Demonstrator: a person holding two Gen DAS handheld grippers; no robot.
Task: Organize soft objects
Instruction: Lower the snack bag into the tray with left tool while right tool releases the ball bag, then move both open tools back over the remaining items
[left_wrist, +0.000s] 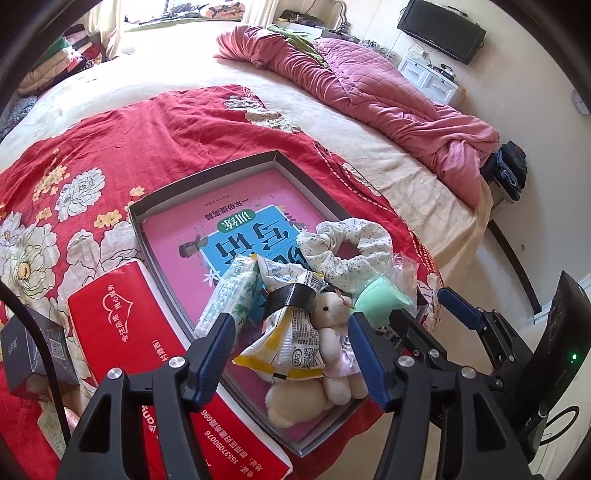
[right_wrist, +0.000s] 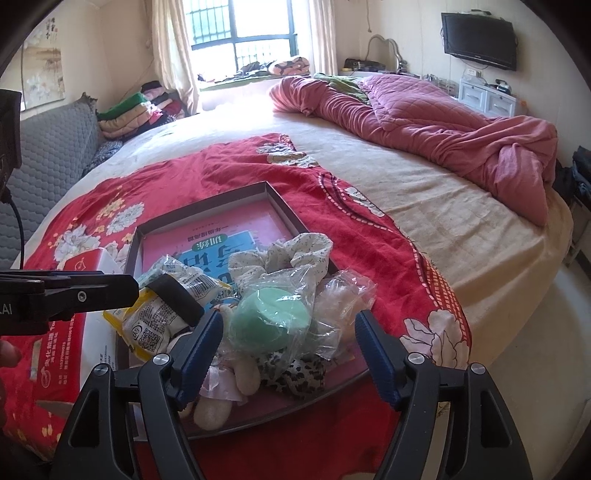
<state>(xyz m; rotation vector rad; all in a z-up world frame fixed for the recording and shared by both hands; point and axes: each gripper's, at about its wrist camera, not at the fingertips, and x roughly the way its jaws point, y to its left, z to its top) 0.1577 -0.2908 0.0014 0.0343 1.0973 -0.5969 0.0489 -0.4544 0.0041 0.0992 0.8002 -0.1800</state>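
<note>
Both hand-held grippers, left hand-held gripper (left_wrist: 290, 332) and right hand-held gripper (right_wrist: 290, 328), gape apart, gripping nothing, above the grey tray (left_wrist: 207, 173) holding a plush bear (left_wrist: 332, 325), lower centre.

both wrist views close, down onto tray (left_wrist: 207, 173)

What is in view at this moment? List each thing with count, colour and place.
Tray: one, grey, on red floral cloth.
Book: one, pink and blue, flat in tray.
Scrunchie: one, white floral, tray's right edge.
Snack packets: two, yellow-white, banded with black tape.
Plush bear: one, cream, tray's near corner.
Green pad: one, inside clear bag.
Tissue pack: one, red, left of tray.
Quilt: one, pink, far right.
Left gripper: open, over packets.
Right gripper: open, around pad.
</note>
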